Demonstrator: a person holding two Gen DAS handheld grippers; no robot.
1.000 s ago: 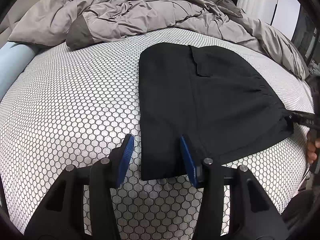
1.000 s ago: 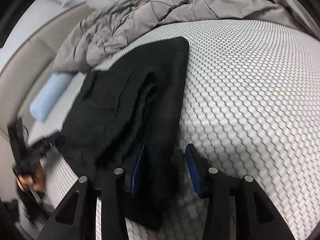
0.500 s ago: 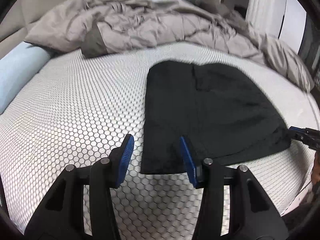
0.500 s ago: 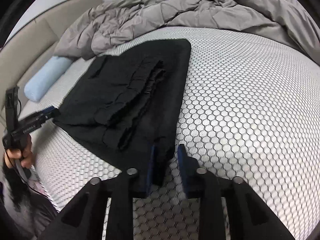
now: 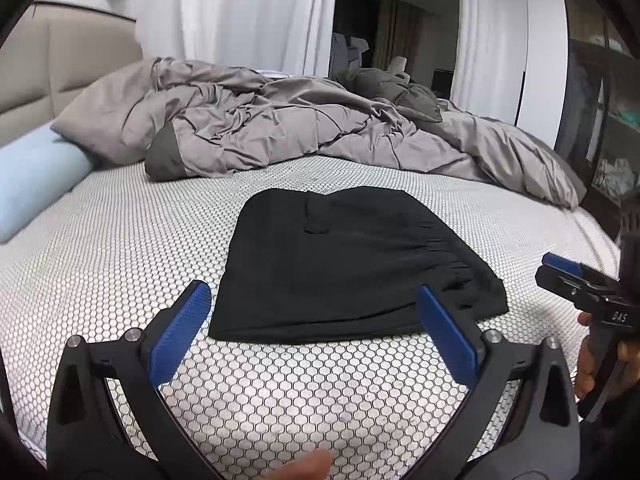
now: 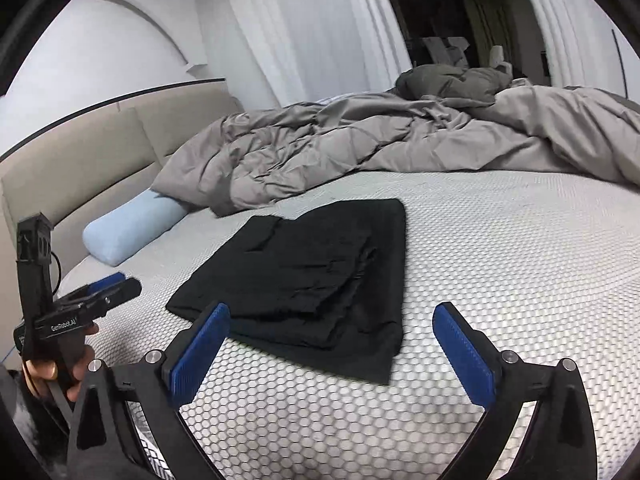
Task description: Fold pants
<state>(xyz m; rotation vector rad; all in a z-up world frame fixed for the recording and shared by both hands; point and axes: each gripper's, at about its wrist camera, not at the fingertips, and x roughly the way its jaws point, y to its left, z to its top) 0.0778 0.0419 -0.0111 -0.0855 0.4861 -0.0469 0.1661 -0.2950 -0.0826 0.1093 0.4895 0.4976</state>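
Note:
The black pants (image 5: 344, 264) lie folded into a flat rectangle on the honeycomb-patterned bed (image 5: 120, 264). In the left wrist view my left gripper (image 5: 314, 304) hangs just short of the pants' near edge, its jaws opening wide with nothing between the blue pads (image 5: 180, 332). From the right wrist view the same pants (image 6: 312, 276) lie ahead of my right gripper (image 6: 332, 324), whose jaws are also opening wide and hold nothing. Each view catches the other gripper at its edge: the right one (image 5: 576, 280) and the left one (image 6: 108, 292), both in a person's hand.
A crumpled grey duvet (image 5: 280, 128) covers the far part of the bed. A light blue bolster (image 6: 132, 228) lies by the beige headboard (image 6: 80, 164). White curtains (image 5: 240, 16) and a dark doorway stand behind. A dark shelf (image 5: 600, 120) is at the right.
Both grippers let go of the pants' near edge, pulled back and rose, and their jaws spread wide. The views tipped up, showing the headboard and curtains.

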